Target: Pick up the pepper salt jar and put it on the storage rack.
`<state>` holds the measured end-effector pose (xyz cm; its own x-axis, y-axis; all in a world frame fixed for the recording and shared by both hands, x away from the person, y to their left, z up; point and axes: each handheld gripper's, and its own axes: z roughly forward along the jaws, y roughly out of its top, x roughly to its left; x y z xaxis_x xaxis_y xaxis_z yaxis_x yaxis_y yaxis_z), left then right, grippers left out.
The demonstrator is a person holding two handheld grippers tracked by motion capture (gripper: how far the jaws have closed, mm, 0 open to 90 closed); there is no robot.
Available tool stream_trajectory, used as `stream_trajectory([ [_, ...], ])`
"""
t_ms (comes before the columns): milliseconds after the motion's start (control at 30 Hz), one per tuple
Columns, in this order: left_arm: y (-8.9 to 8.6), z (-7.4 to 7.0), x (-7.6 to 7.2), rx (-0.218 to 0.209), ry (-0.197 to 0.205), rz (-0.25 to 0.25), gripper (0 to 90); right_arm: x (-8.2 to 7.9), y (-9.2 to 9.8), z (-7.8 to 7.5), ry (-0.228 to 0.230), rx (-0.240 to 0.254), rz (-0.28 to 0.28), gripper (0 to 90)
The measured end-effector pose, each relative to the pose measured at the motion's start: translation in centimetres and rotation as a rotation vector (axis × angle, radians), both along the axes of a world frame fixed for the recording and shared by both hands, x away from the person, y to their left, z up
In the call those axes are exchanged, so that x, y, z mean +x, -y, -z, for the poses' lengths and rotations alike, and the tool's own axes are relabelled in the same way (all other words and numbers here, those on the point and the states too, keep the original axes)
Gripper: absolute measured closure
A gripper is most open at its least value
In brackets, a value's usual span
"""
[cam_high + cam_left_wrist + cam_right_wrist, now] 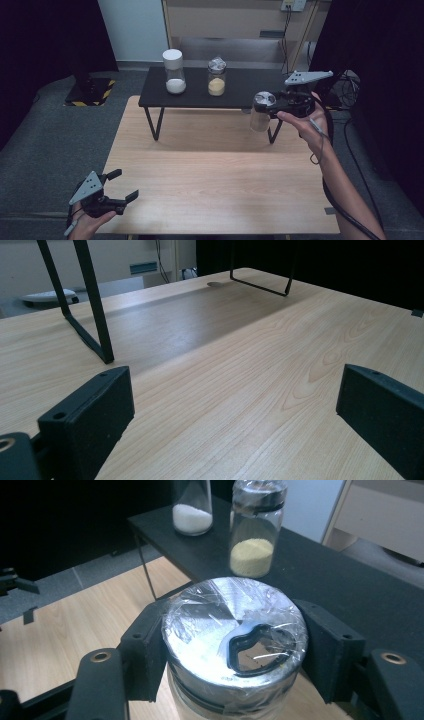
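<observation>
Holding a jar (261, 111) off the bench (210, 165), the right gripper (272, 102) pinches it just under the lid, 1 black jaw on each side. In the right gripper view the jar (235, 640) has a shiny metal lid wrapped in crinkled clear film, with a dark-rimmed opening in the top. Jar sits upright in the high view, in the air near the right front corner of the low black shelf (240, 87), above the pale wood. Person's right hand (305, 122) carries that gripper, forearm coming in from the lower right.

On the black shelf: 2 more jars, well apart from the held one. White-capped jar (174, 71) with white powder at left; film-covered jar (216, 76) with yellow grains just to its right.

Left gripper (122, 186) hovers low at the near left corner of the bench, jaws spread wide, nothing between them; bare wood grain between them in the left gripper view (235, 405)
</observation>
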<state>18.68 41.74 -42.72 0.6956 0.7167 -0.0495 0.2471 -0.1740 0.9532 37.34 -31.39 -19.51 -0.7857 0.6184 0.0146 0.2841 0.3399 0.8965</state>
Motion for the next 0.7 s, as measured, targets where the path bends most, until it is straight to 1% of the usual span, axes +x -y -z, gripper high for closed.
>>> stream_trajectory([
  [233,0.0,0.0,0.0,0.001,-0.001,0.000,1.0,0.6,-0.3,-0.9,0.012,0.002,0.022,35.3],
  [533,0.0,0.0,0.0,0.001,0.000,0.000,1.0,1.4,-1.1,-2.0,0.014,0.008,0.079,35.3],
  [700,0.0,0.0,0.0,0.000,-0.001,0.001,1.0,1.8,-1.5,-2.5,0.026,0.007,0.105,35.3],
])
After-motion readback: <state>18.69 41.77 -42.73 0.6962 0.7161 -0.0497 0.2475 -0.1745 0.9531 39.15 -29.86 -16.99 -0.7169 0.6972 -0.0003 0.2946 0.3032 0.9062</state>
